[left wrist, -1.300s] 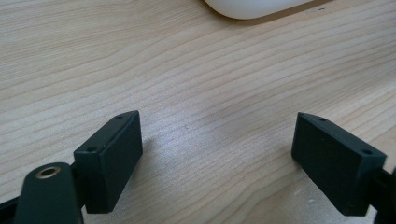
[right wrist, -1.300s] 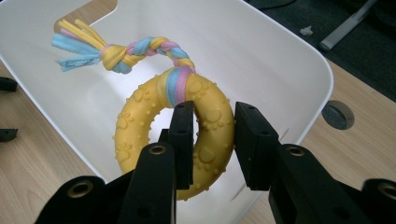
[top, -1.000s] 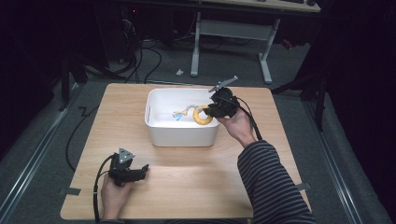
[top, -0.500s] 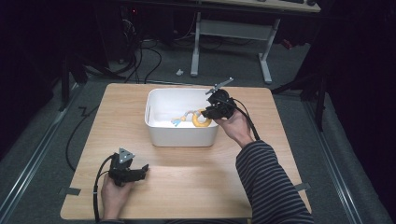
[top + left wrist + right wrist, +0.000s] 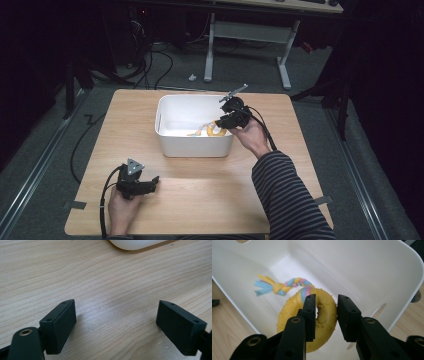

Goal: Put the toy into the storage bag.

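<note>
My right gripper is clamped on the rim of the yellow ring toy, held inside the white bin near its right wall, the braided rope tail trailing away toward the bin's far left. My left gripper rests with jaws apart and empty near the tabletop's front left corner, so the right hand is the nearer one.

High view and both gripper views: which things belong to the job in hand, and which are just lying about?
In the job:
- yellow knobbly rubber ring with braided rope tail
- white plastic bin
- right gripper, clamped on the ring's band

Lying about:
- left gripper, jaws open over the wooden table
- floor cables
</note>
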The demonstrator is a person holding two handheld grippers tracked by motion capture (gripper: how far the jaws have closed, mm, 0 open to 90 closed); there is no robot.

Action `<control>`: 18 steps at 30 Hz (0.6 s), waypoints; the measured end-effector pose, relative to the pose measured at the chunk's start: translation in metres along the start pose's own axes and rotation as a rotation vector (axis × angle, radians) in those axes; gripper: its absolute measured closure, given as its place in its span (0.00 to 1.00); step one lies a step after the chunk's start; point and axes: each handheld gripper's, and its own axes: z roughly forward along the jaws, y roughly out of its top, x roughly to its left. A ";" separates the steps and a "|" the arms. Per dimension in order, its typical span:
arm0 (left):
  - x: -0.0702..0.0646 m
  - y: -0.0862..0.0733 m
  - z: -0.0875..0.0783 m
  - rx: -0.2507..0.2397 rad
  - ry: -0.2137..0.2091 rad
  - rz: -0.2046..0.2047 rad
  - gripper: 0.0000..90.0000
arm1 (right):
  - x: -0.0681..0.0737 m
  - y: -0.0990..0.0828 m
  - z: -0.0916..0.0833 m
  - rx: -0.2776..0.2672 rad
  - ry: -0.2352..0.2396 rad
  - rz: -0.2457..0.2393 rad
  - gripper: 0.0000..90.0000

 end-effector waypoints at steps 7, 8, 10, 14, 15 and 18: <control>0.000 0.000 0.000 -0.001 0.001 0.001 0.19 | -0.006 -0.007 -0.015 -0.057 -0.024 0.035 0.63; 0.000 0.000 0.000 -0.001 0.000 0.001 0.19 | -0.008 -0.009 -0.019 -0.068 -0.028 0.036 0.63; 0.000 0.000 0.000 -0.001 0.000 0.001 0.19 | -0.011 -0.014 -0.025 -0.082 -0.030 0.041 0.63; 0.000 0.000 0.000 -0.001 0.000 0.001 0.19 | -0.017 -0.026 -0.037 -0.116 -0.027 0.066 0.62; 0.000 0.000 0.000 -0.001 0.000 0.001 0.19 | -0.018 -0.028 -0.040 -0.124 -0.027 0.065 0.62; 0.000 0.000 0.000 -0.001 0.001 0.001 0.19 | -0.021 -0.037 -0.048 -0.145 -0.027 0.078 0.61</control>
